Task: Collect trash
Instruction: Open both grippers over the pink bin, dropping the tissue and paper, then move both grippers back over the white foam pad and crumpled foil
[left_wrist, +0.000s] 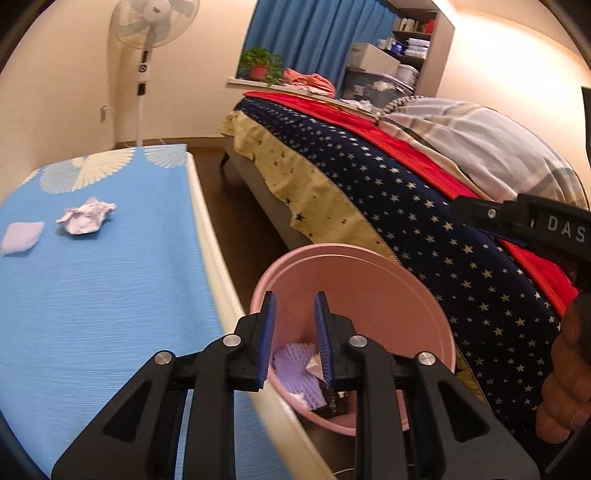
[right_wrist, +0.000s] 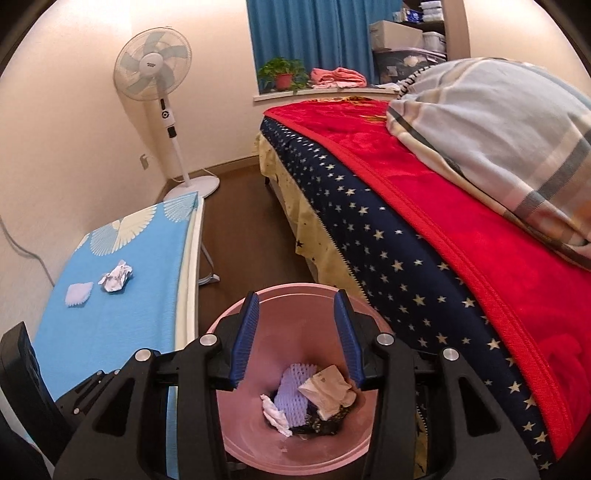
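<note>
Though crumpled, white paper wad (left_wrist: 85, 220)

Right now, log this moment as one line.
phase: dropping trash | left tongs: open over pink bin | right tongs: open over bin | left on table: crumpled paper, foam piece

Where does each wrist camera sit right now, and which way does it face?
Left wrist: on the left gripper, facing down into the pink bin beside the blue-covered table; the right gripper and a hand show at its right edge.
Right wrist: on the right gripper, above the bin's mouth.
Shared: bin, table, crumpled paper, bed, fan.
</note>
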